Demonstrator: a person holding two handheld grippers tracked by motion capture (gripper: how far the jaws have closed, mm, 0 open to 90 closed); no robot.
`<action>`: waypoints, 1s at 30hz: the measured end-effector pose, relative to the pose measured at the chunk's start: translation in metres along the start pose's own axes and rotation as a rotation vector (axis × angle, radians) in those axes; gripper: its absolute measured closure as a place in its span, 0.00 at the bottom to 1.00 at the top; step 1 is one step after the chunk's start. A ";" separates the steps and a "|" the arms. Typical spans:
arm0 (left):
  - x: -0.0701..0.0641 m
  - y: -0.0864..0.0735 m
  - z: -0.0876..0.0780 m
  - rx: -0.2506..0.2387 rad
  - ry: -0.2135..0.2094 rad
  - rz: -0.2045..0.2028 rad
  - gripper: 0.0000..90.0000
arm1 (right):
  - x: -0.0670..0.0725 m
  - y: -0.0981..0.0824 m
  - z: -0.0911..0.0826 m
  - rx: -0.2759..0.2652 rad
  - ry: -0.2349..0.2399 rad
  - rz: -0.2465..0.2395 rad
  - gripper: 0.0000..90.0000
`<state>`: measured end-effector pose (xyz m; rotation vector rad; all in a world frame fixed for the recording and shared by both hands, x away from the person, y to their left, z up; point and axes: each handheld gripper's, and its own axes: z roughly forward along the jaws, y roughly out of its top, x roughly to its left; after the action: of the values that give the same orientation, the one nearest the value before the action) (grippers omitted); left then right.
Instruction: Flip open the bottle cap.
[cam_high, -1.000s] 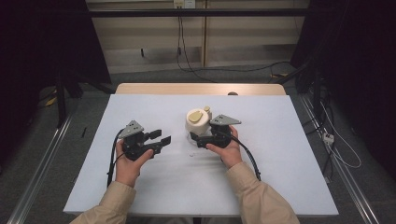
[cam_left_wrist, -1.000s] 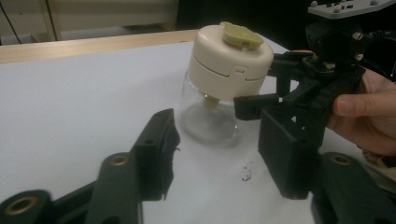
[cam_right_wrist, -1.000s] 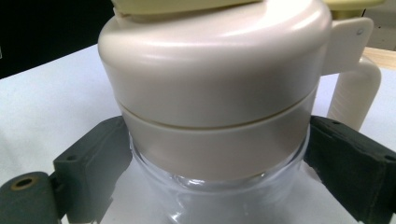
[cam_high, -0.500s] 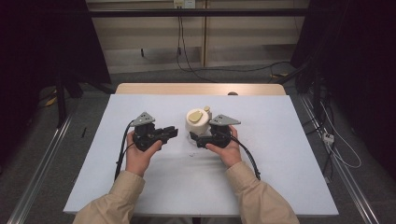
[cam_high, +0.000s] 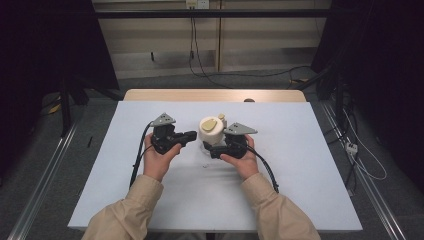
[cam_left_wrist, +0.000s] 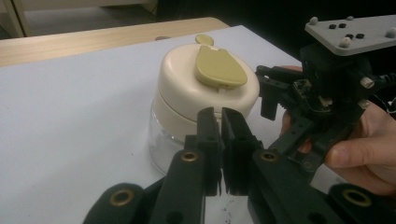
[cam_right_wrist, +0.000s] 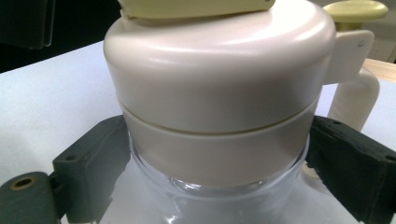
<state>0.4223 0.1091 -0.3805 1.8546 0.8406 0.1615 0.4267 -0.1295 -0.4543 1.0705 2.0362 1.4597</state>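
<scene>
We start at the right gripper: its jaws stand on either side of the jar, pressed against the clear glass just below the cream collar, so it holds the jar. In the right gripper view the two black pads sit to the left and right of the glass wall, with the cream lid rising above them and a handle with a yellow-green knob off to the right.

Our left gripper has just been closing and now has its jaws together, with nothing between them. In the left gripper view the two jaws meet in front of the jar, tips near the lower edge of the lid; we cannot tell if they touch it. From above, the closed tips point right toward the jar and lie just beside it.

The jar stands upright on the white table, about midway across and toward the far side, between our two hands. A flat yellow-green tab lies on top of the lid. Cables trail back from both grippers along the sleeves.
</scene>
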 end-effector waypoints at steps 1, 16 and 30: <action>0.000 0.001 0.000 0.006 0.000 0.006 0.97 | 0.000 0.000 0.000 0.001 -0.001 0.000 0.08; -0.004 0.008 0.013 0.038 0.008 0.027 1.00 | 0.000 0.000 0.000 0.001 -0.004 0.000 0.08; -0.009 0.012 0.019 0.057 0.030 0.056 1.00 | 0.001 0.000 0.000 0.000 -0.007 -0.004 0.08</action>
<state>0.4306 0.0869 -0.3764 1.9342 0.8211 0.2028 0.4260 -0.1290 -0.4539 1.0696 2.0327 1.4525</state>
